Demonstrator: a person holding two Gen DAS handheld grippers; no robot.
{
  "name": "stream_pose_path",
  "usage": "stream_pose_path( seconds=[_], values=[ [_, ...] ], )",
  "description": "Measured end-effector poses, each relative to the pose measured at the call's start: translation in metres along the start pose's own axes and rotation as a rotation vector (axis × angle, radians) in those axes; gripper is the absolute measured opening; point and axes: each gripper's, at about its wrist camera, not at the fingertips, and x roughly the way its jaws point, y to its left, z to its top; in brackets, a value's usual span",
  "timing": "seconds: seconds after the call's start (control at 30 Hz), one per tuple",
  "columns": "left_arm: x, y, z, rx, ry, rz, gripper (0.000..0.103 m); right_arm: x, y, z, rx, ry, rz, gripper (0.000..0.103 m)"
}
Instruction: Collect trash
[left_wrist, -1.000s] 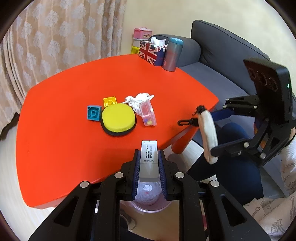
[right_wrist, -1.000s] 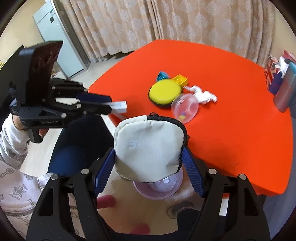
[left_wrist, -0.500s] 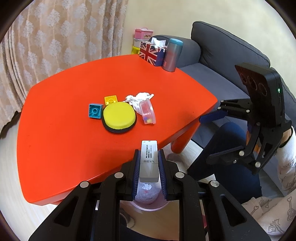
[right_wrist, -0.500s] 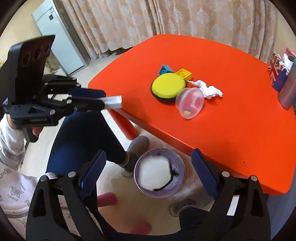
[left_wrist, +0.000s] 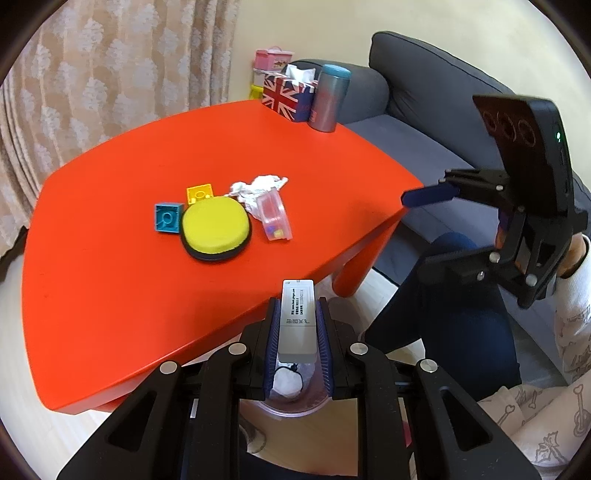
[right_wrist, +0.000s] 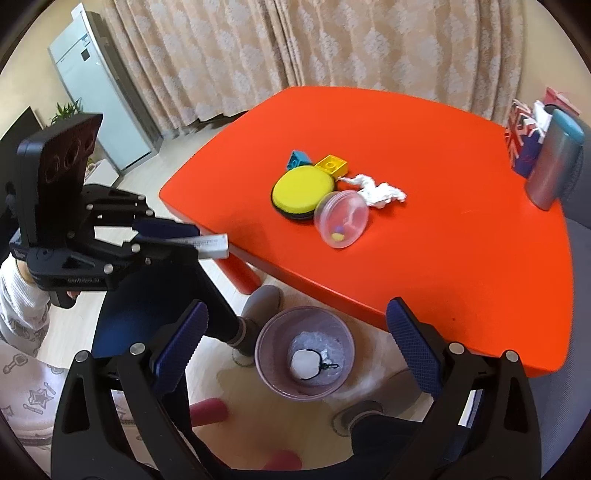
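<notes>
Two claws are in play above a big red worktop (left_wrist: 110, 258), and down on the floor beside it sits the small purple bin (right_wrist: 305, 354), already holding a pale pouch (right_wrist: 305, 363) with a black zip cord on top of some white scraps. So part of the haul looks done. On the worktop, a cluster waits: a yellow round case (left_wrist: 215, 232) lying flat, a clear lidded tub (left_wrist: 275, 218) on its side touching it, a crumpled white tissue (left_wrist: 258, 186) just behind the tub, then a yellow brick (left_wrist: 199, 194) and a blue brick (left_wrist: 168, 218) against the case's far edge. At the back corner stand a flag-print tissue box (left_wrist: 290, 98) and a grey tumbler (left_wrist: 328, 98), well apart from the mess. Now the right claw (right_wrist: 295, 339) hangs directly above the bin, jaws opening wide with nothing between them. Over to the left claw (left_wrist: 297, 325): clamped tight on a slim white stick-shaped packet (left_wrist: 297, 321), poised over the bin's rim, not yet dropped. My read: that packet goes in next, and the tissue is the obvious trash left; whether the tub counts, I can't say.
</notes>
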Motion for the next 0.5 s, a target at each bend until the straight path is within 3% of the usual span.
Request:
stream_pose_path(
  seconds=[0.5],
  values=[
    [0.014,-0.018,0.002,0.039,0.04,-0.027,0.019,-0.017,-0.017,-0.004,0.043,-0.038,-0.031,0.096]
  ],
)
